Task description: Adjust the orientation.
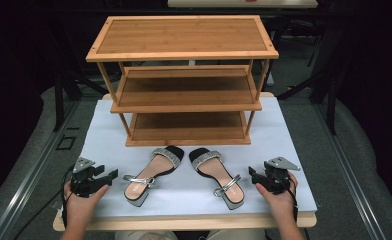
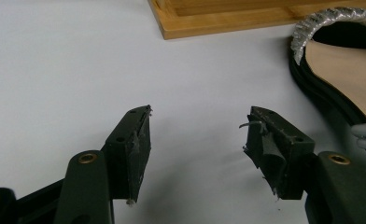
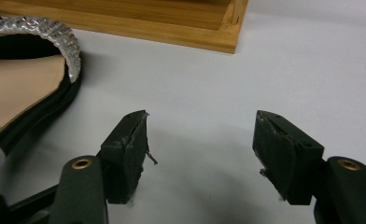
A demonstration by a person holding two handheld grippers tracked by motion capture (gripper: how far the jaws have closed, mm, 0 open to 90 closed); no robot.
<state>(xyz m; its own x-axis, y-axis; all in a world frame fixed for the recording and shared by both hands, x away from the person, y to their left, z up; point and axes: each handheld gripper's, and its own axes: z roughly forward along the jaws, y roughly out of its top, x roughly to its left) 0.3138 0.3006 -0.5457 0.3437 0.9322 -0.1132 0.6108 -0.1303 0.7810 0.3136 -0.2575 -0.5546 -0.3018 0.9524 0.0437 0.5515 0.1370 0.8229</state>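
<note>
Left gripper: I kept its jaws apart with nothing between them, just left of the left sandal.
Right gripper: I held its jaws apart too, clamping nothing, just right of the right sandal.
Sandals: both lay side by side on the white table, toes toward the wooden shoe rack, neither touched.
</note>
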